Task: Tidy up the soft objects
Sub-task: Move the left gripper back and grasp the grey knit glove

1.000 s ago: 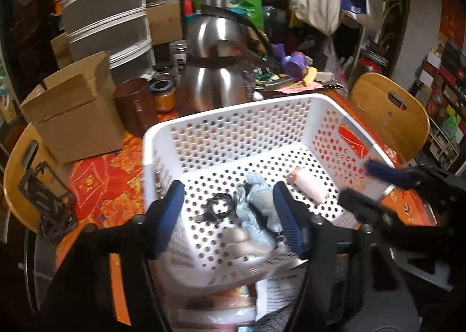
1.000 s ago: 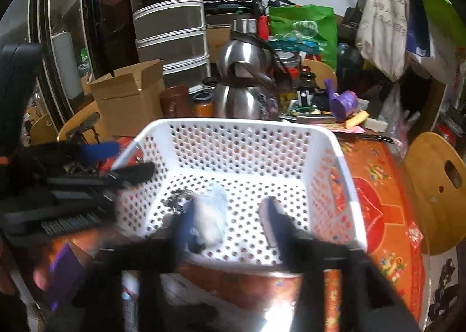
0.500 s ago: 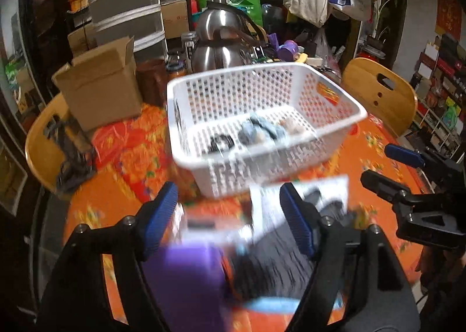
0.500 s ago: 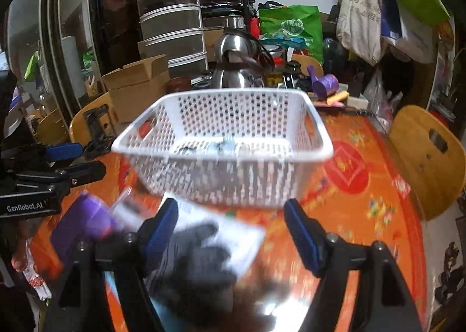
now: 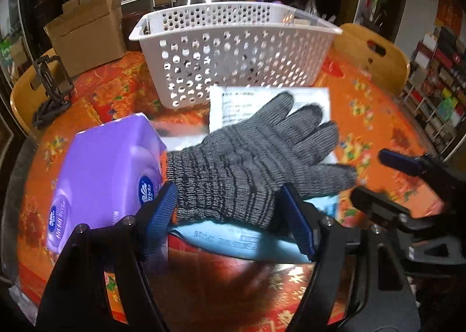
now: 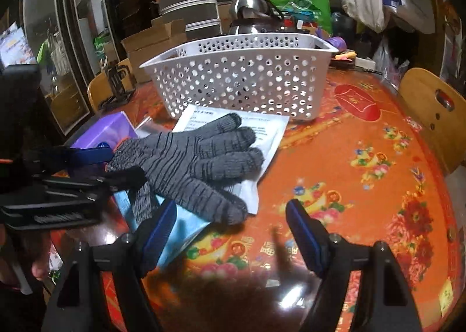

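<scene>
left wrist view: left tongs (image 5: pixel 230 215) wide open around the grey glove (image 5: pixel 250 157), lying on paper packets near the basket (image 5: pixel 233 49). right tongs (image 6: pixel 230 233) open, empty. closing low might grab a packet too

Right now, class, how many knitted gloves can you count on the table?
1. The grey knitted glove lies in front of the white basket, across flat packets and beside the purple tissue pack. Another could be hidden inside the basket.
</scene>
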Tool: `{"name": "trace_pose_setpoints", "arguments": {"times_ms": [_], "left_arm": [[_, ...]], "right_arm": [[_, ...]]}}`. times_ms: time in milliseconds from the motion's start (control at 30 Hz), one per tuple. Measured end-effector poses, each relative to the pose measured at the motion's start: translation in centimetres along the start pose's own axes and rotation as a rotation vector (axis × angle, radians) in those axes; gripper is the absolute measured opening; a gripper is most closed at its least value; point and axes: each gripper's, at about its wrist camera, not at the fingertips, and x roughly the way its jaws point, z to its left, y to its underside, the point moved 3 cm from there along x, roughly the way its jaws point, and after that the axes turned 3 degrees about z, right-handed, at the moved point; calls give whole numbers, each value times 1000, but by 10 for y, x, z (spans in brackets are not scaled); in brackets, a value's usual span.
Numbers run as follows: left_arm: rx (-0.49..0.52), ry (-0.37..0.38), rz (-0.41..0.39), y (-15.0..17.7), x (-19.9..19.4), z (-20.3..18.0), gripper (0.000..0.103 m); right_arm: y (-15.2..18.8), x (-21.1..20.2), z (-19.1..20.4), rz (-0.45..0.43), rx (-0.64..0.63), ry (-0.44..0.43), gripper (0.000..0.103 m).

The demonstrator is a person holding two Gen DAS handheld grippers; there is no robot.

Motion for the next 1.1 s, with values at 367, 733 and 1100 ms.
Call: {"name": "trace_pose_setpoints", "arguments": {"times_ms": [367, 733, 1100], "left_arm": [[17, -59, -22, 6, 7, -7, 69], [17, -80, -58, -1, 8, -6, 39], [97, -68, -72, 4, 2, -25, 17]], "right_arm": [[4, 27, 3, 57, -4, -41, 42], [4, 20, 7, 34, -35, 30, 24], [0, 2, 2, -5, -44, 56, 22]]}}
